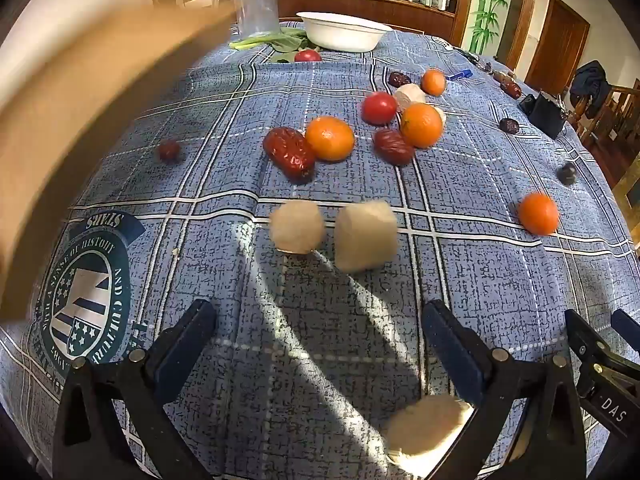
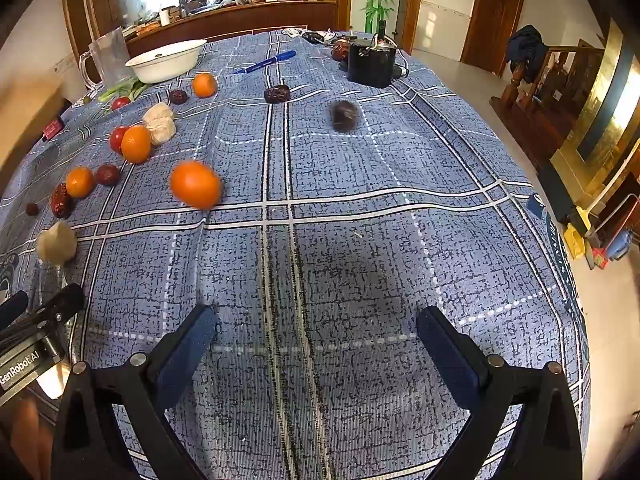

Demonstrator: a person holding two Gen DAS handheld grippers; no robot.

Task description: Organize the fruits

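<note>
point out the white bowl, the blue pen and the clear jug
white bowl (image 2: 168, 65), right wrist view, outer wall
blue pen (image 2: 266, 63), right wrist view, mid barrel
clear jug (image 1: 256, 4), left wrist view, side wall

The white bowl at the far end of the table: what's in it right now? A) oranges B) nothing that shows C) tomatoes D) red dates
B: the white bowl shows only a bare inner wall, while the fruits, such as an orange, lie loose on the tablecloth.

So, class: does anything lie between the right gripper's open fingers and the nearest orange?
Nothing visible does. Only bare tablecloth separates the right gripper from the nearest orange, up and to its left.
</note>
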